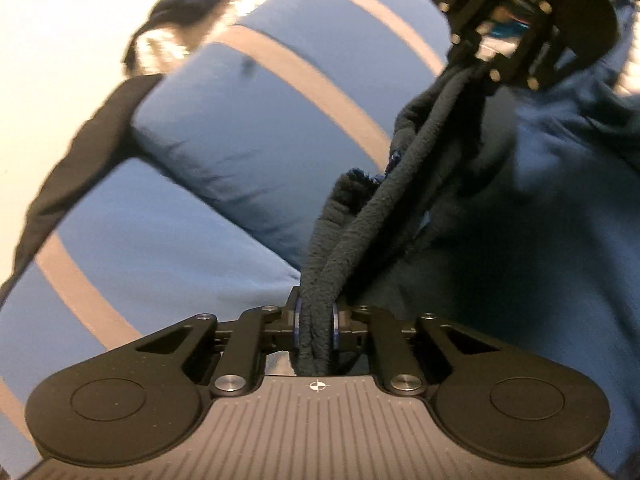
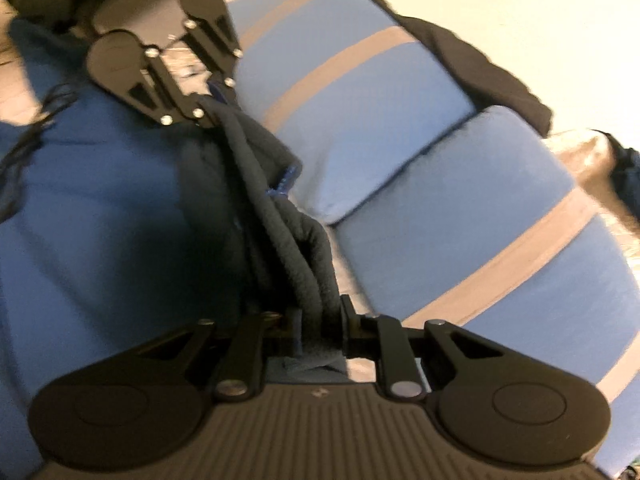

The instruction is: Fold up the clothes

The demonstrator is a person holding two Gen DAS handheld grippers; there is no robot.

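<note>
A blue garment lies bunched under both grippers. Its light blue sleeves (image 1: 224,128) carry grey stripes and end in black cuffs (image 1: 80,152). Its darker blue body (image 1: 520,240) fills the right of the left wrist view. A dark fleecy edge (image 1: 384,200) runs taut between the grippers. My left gripper (image 1: 316,322) is shut on one end of it. The right gripper (image 1: 478,70) holds the other end at the upper right. In the right wrist view my right gripper (image 2: 320,320) is shut on the fleecy edge (image 2: 280,216), and the left gripper (image 2: 208,110) grips it at the upper left.
A pale tabletop (image 1: 60,20) shows beyond the sleeves, and again at the upper right (image 2: 540,20) of the right wrist view. A small dark blue object (image 2: 626,176) sits at that view's right edge. Both views are blurred.
</note>
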